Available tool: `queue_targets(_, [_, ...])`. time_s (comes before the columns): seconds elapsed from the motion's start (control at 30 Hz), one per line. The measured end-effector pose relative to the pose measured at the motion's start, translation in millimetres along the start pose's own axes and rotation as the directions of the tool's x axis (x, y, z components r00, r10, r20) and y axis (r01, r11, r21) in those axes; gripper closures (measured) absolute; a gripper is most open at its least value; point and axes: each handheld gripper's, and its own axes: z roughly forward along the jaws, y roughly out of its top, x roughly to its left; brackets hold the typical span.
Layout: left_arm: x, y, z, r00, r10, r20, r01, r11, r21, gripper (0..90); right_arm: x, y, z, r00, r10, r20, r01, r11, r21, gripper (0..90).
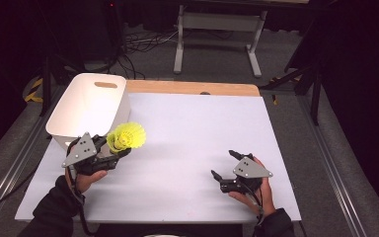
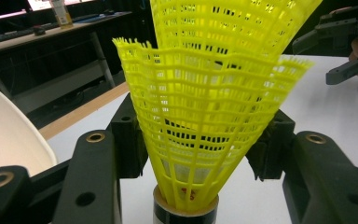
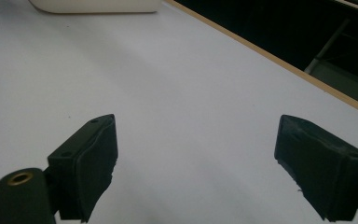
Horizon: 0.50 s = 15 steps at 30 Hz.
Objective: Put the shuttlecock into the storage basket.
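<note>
Bin [image 1: 90, 103]: white, smooth plastic, just behind left gripper [image 1: 109, 148].
Left gripper: clamped on yellow mesh shuttlecocks [image 2: 205, 116].
Right gripper [image 1: 225, 165]: jaws apart.

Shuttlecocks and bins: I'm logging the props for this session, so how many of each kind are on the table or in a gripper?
Yellow shuttlecocks: 2, nested, held in the left gripper
White bin: 1, at the table's far left
Total: 3
The right gripper is open.
</note>
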Motion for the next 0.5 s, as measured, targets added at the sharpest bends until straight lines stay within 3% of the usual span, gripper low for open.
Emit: queue_targets(0.5, [6.3, 1.4, -7.1, 0.9996, -0.011, -0.025, 0.011, 0.9998, -0.018, 47.6, -0.1, 0.1, 0.0, 1.0000, -0.001, -0.003, 0.001, 1.000, 0.000, 14.4])
